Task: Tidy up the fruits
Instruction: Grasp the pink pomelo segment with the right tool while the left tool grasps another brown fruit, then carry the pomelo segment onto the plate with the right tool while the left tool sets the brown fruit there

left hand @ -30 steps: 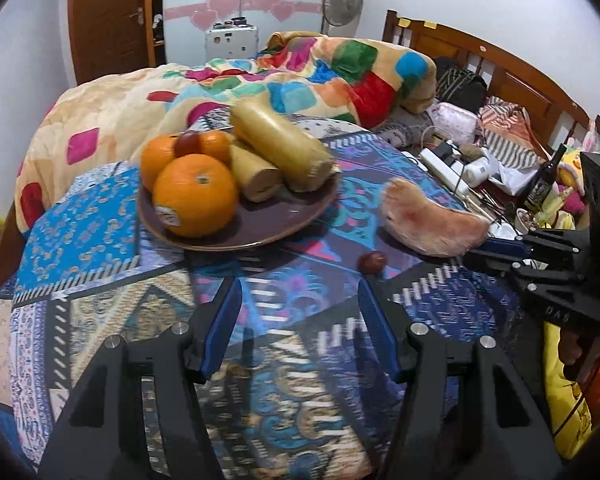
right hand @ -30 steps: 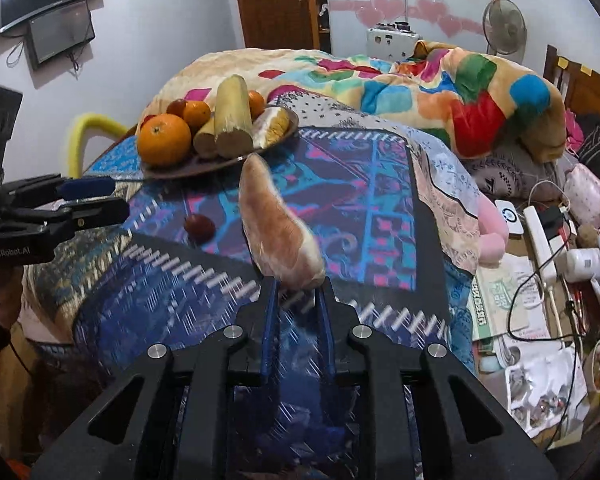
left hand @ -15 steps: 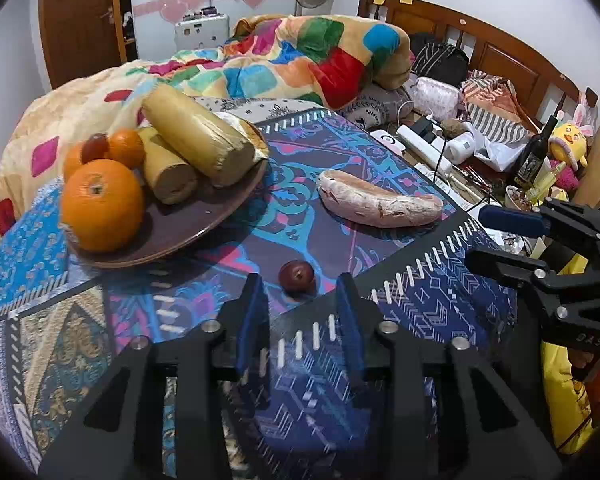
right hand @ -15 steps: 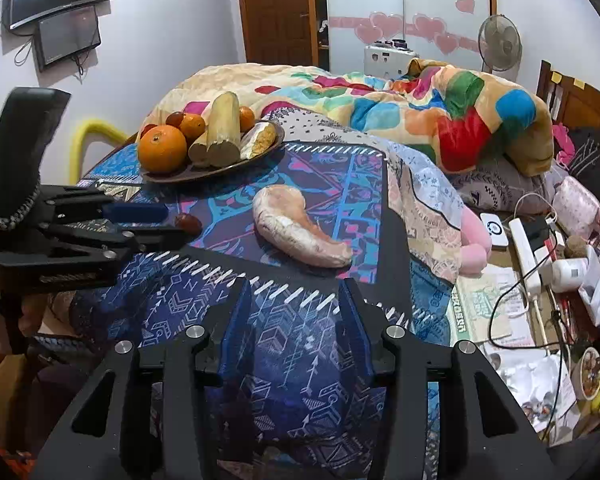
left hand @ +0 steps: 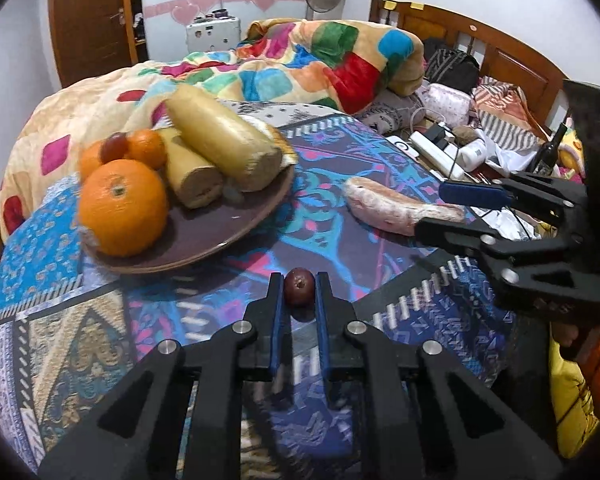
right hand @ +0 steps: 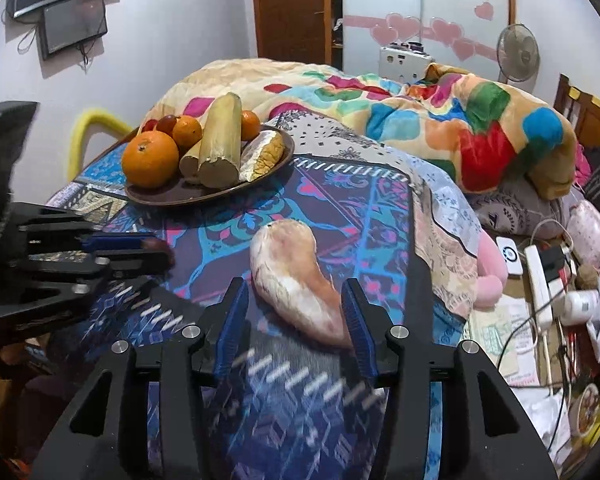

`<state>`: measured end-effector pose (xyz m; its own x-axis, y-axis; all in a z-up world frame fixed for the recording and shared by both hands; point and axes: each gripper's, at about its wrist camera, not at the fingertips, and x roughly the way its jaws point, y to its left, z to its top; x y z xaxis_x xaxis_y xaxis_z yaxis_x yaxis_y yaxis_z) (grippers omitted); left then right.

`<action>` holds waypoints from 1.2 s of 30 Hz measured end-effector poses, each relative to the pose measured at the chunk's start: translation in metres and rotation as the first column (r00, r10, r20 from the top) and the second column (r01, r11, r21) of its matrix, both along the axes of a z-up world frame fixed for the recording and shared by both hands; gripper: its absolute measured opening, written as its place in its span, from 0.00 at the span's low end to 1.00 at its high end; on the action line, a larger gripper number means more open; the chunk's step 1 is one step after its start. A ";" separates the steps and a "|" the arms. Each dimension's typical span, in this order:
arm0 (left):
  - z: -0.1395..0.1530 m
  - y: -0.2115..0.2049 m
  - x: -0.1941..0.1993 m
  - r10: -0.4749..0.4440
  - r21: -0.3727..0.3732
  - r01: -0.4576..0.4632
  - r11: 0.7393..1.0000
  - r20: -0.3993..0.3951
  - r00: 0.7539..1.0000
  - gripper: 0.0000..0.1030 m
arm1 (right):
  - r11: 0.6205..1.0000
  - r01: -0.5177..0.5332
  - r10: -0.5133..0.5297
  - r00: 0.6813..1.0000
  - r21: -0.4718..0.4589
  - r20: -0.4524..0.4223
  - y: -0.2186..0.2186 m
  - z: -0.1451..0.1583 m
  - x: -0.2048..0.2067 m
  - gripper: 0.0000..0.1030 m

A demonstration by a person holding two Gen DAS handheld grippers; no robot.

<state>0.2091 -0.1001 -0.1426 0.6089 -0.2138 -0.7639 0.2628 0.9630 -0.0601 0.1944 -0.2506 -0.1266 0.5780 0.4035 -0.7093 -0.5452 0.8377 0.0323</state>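
Jujube (left hand: 298, 286), small and dark red, sits on the patterned cloth, pinched in my left gripper (left hand: 299, 292). Next I judge: lift it to the plate (left hand: 204, 240). My right gripper (right hand: 296, 312) stands spread around the pale tuber (right hand: 296, 276), not touching.

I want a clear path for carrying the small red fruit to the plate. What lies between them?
Only bare patterned cloth lies between the small red fruit, pinched in the left gripper, and the plate, as the left wrist view shows.
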 end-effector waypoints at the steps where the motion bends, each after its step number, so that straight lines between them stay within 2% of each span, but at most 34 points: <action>1: 0.001 0.005 -0.002 0.007 0.003 -0.007 1.000 0.003 1.000 0.13 | 1.000 -0.002 0.002 1.000 -0.011 -0.003 0.003 -0.001 0.003 0.44; 7: 0.003 0.045 -0.014 0.073 0.020 -0.073 0.997 0.010 0.997 0.13 | 0.999 -0.024 0.022 0.999 -0.028 -0.047 0.010 -0.011 0.018 0.45; 10: 0.000 0.066 -0.018 0.113 0.017 -0.113 0.993 -0.002 0.994 0.13 | 0.999 -0.014 0.013 0.999 -0.035 -0.042 0.014 -0.014 0.018 0.44; 17: 0.000 0.104 -0.019 0.177 -0.007 -0.177 0.984 -0.006 0.984 0.13 | 1.000 0.023 -0.023 1.000 -0.013 -0.017 0.016 -0.005 0.012 0.33; 19: 0.003 0.109 -0.018 0.180 -0.010 -0.180 0.984 0.001 0.984 0.13 | 1.000 0.027 -0.026 1.000 0.008 -0.012 0.017 0.000 0.010 0.31; 21: 0.007 0.113 -0.016 0.183 -0.010 -0.183 0.983 0.016 0.983 0.13 | 0.999 0.036 -0.036 0.999 0.011 0.009 0.020 0.004 0.009 0.24; 24: 0.014 0.117 -0.009 0.182 -0.012 -0.182 0.983 0.037 0.983 0.13 | 0.999 0.037 -0.038 0.999 0.039 0.019 0.025 0.014 0.010 0.21; 31: 0.026 0.129 0.010 0.182 -0.016 -0.181 0.983 0.080 0.980 0.13 | 0.998 0.019 -0.025 0.995 0.061 0.100 0.046 0.039 0.008 0.20; 36: 0.028 0.139 0.034 0.179 -0.023 -0.178 0.984 0.076 0.981 0.13 | 0.997 -0.006 -0.006 0.990 0.083 0.140 0.066 0.055 0.016 0.19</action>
<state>0.2430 0.0394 -0.1142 0.6956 -0.1081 -0.7103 0.0912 0.9939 -0.0620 0.2104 -0.1845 -0.0717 0.6695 0.4574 -0.5853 -0.5493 0.8353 0.0245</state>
